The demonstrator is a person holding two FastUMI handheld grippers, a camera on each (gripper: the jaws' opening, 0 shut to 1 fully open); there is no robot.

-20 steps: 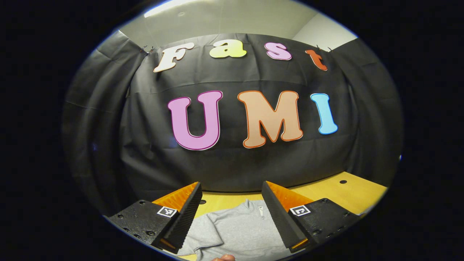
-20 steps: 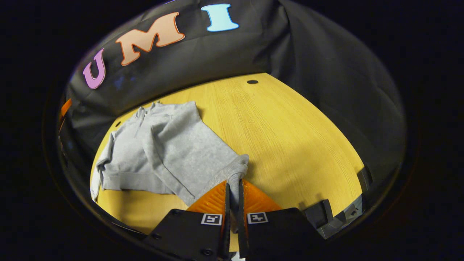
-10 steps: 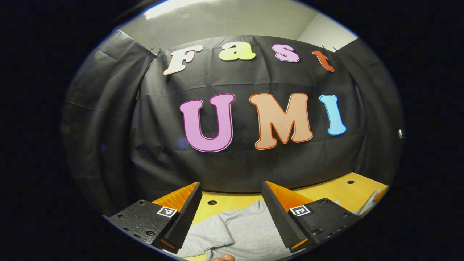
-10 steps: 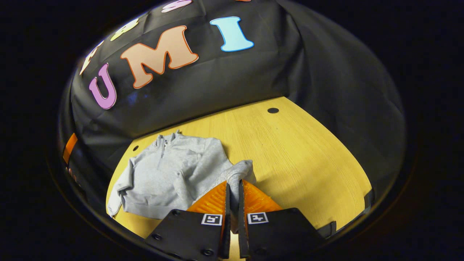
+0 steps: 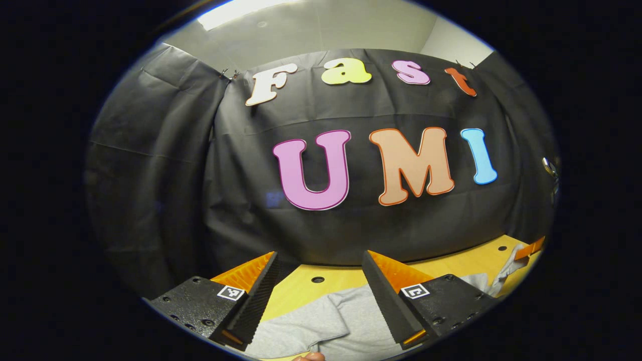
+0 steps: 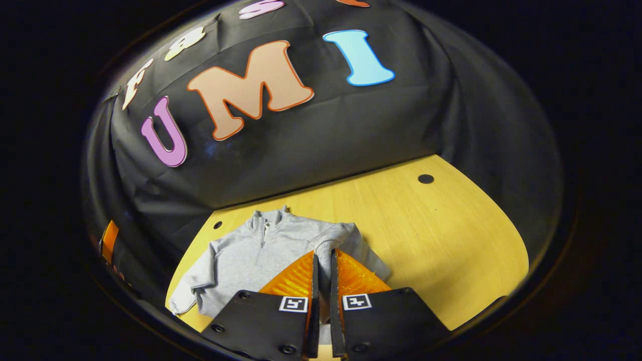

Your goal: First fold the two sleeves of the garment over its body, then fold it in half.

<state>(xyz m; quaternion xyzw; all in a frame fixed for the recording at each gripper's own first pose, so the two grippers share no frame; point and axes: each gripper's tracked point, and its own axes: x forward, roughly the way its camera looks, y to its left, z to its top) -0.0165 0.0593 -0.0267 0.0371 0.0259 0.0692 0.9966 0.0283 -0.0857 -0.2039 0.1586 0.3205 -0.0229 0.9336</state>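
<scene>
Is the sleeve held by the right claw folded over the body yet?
Partly: the right claw is shut on the sleeve, cuff lifted above the garment, not laid flat.

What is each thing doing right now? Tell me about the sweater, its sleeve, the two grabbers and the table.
Gray sweater: lying flat on the table, collar toward the wall, not folded in half.
Sleeve: pinched at the cuff, lifted over the body.
Right gripper: shut on the sleeve.
Left gripper: open, holding nothing, above the sweater.
Table: wooden, sweater resting on it.
</scene>
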